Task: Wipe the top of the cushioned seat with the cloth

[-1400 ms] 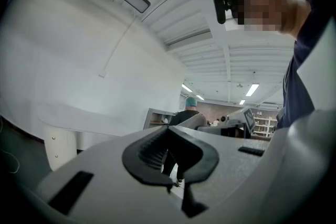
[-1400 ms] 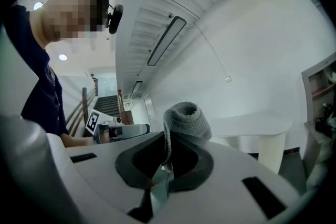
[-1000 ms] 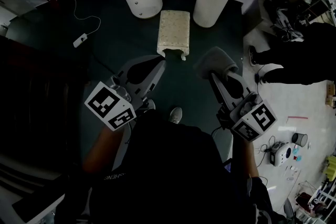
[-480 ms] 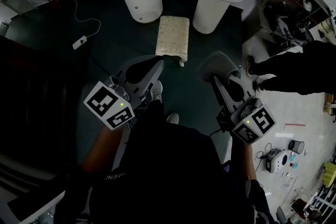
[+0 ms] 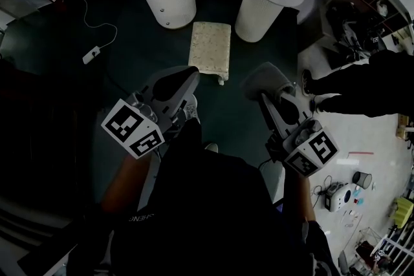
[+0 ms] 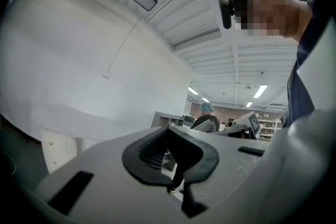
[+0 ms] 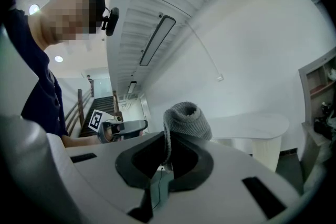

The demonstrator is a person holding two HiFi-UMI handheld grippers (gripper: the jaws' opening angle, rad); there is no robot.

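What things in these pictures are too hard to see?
- Cushioned seat: head view shows only its top; its underside is hidden. Neither gripper view shows it.
- Small pale thing at the seat's near edge: head view, too small to name.
- Cloth: right gripper view, its lower part is hidden between the right gripper's jaws.
- Floor at left: head view, too dark.

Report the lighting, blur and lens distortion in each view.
Head view: strong fisheye curve, dim overall, the floor and the person's clothes nearly black, the pale cushioned seat readable. Left gripper view: the white wall is washed out, straight lines bend, corners vignetted. Right gripper view: same bending and dark corners; the cloth in the right tongs is sharp.
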